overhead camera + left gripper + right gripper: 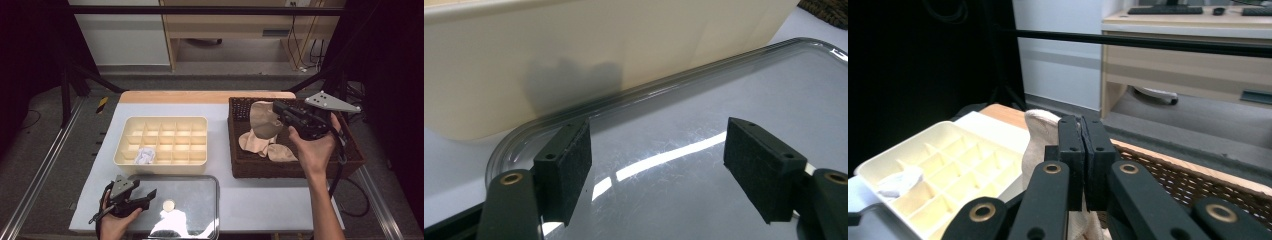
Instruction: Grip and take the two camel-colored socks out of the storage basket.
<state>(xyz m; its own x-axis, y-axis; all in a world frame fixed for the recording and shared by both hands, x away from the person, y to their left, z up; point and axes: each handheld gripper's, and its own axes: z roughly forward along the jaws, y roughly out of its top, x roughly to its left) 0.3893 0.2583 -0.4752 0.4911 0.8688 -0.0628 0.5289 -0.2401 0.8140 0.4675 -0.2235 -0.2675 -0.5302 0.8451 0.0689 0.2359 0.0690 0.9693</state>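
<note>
Two black fingers of your right gripper [276,111] are pressed together on a beige sock [264,121], which hangs limp and creased above the wicker basket [240,170] at the counter's three o'clock side. Your left gripper [659,172] rests at seven o'clock with its fingers wide apart, holding nothing, over the clear lid [724,100].

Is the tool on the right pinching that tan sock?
Touching. In the right gripper view the right tool has its jaws shut tight on the tan sock, whose cloth hangs from them. The high view shows the sock lifted above the wicker basket.
</note>
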